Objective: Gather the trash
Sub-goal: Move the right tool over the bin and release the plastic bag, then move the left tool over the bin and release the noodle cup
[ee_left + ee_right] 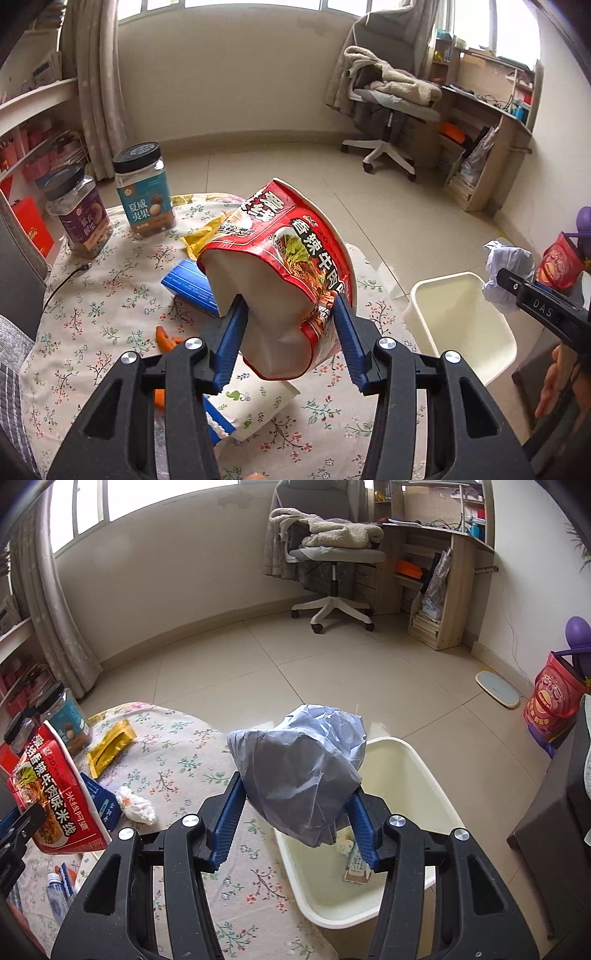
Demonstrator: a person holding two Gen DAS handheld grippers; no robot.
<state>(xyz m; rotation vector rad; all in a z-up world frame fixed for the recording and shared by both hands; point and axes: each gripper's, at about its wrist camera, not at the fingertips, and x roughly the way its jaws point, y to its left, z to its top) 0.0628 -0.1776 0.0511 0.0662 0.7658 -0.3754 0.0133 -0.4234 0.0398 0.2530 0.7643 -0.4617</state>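
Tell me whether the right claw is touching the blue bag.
Touching. The right wrist view shows both blue pads of the right claw pressed against the crumpled blue bag, denting its sides.

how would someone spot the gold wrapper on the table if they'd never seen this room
Start at the table with the floral cloth. Near its far edge stand two clear jars with black lids; the gold wrapper lies flat on the cloth just in front of the teal-labelled one. It is the only shiny yellow-gold piece there, flat and crinkled, unlike the blue box and white crumpled tissue nearby.
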